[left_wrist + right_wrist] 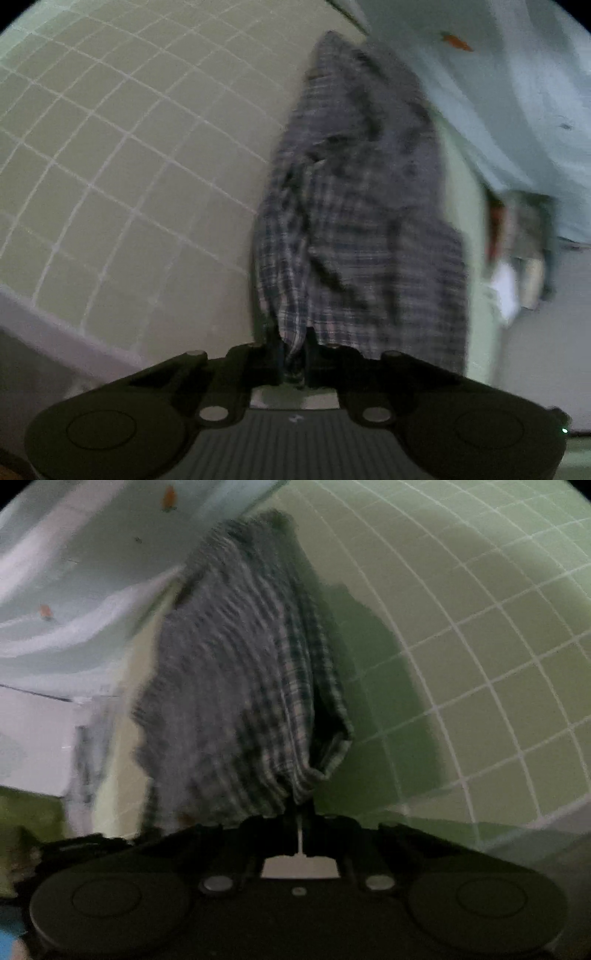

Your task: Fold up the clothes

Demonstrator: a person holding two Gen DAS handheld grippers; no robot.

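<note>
Spread wide beneath both grippers is the pale green cutting mat with its white grid lines (122,155), covering the tabletop and filling the left of the left gripper's view and the right of the right gripper's view (480,646). Beyond it, ahead of the grippers, lies a pale blue cloth with small orange motifs (480,74), rumpled, seen again ahead-left of the right gripper (74,590). Hanging straight out in front of both grippers is the blue-and-white plaid fabric garment (354,221), bunched in loose vertical folds and blurred; from the right side its checked edge curls over just ahead of the fingertips (240,683). The black left gripper (293,354) is pinched narrow on a gathered bit of the plaid garment, cloth squeezed right between its jaws. The black right gripper (301,819) is likewise closed down on the garment's lower edge, jaws nearly together with the fabric caught at their tips. To the right of the left gripper, past the garment, sit some small blurred items I cannot make out.
</note>
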